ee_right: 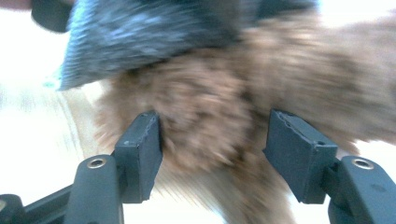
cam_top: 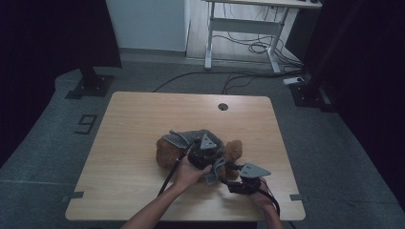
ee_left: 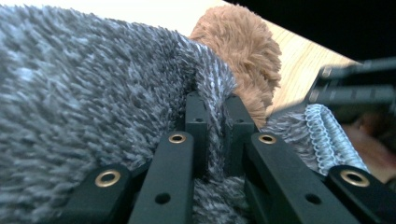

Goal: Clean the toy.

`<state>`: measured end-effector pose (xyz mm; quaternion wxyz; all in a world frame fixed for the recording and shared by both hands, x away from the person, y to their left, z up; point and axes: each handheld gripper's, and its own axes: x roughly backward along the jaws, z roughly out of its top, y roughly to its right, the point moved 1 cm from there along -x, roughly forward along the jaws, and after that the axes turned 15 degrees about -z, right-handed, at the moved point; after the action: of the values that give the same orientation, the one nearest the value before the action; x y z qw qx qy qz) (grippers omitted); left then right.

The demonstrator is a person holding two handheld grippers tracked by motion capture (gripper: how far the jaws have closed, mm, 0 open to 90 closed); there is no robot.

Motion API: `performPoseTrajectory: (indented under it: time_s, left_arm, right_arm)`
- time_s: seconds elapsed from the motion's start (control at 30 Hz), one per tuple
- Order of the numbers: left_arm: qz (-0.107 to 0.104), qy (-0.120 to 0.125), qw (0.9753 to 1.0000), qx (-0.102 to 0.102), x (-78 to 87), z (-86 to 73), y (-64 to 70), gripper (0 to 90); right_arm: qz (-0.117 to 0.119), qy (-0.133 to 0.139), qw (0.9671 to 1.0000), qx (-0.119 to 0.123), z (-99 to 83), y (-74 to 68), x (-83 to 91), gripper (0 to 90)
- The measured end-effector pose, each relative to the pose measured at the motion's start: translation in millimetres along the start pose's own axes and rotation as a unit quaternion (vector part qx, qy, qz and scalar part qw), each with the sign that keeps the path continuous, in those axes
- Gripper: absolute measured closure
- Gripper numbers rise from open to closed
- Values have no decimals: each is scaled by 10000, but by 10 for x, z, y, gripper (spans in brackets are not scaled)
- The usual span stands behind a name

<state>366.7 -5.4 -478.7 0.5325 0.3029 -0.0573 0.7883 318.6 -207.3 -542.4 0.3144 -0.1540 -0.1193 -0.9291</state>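
The left gripper [ee_left: 214, 140] is pinching a fold of the shaggy grey fleece garment [ee_left: 93, 93], its two black jaws drawn close with only a ridge of pile standing between them. The cloth is giving way wherever it is pressed, so it is clearly soft, light and floppy; a bunched fold like this one is the sensible place to take it, since a flat face would just slide off the pads. Beside that fold the garment's pale ribbed knit cuff [ee_left: 329, 135] is offering a firmer edge for a second hold.

The right gripper [ee_right: 212, 156] is standing wide, its jaws spread either side of a limb of the curly brown plush teddy bear [ee_right: 261, 93] without squeezing it. The picture there is blurred, so I am only guessing it is a leg rather than an arm. The stuffed toy will squash and spring back, with nothing brittle in it, and a limb is giving the surest grip.

From above, bear [cam_top: 167, 152] and grey garment [cam_top: 191, 137] are lying together on the light wooden table [cam_top: 133, 124], toward its near edge and a little right of middle, both grippers working at them.
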Motion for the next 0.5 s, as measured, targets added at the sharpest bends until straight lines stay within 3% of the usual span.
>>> performPoseTrajectory:
  time_s: [0.1,0.33,0.4,0.5]
  left_arm:
    - [22,29,10000,-52,4,-34,37,834]
    - [-90,133,9999,-55,65,-126,115,834]
    - [-121,165,9998,-76,80,-160,145,835]
    - [-158,216,9996,-92,99,-207,184,835]
  right_arm:
    - [-92,-28,9994,-324,-35,144,92,313]
    - [-333,-403,9983,-262,-76,160,-10,272]
    - [-338,-409,9981,-308,-76,166,-21,268]
    - [-182,-275,9979,-561,-41,217,39,246]
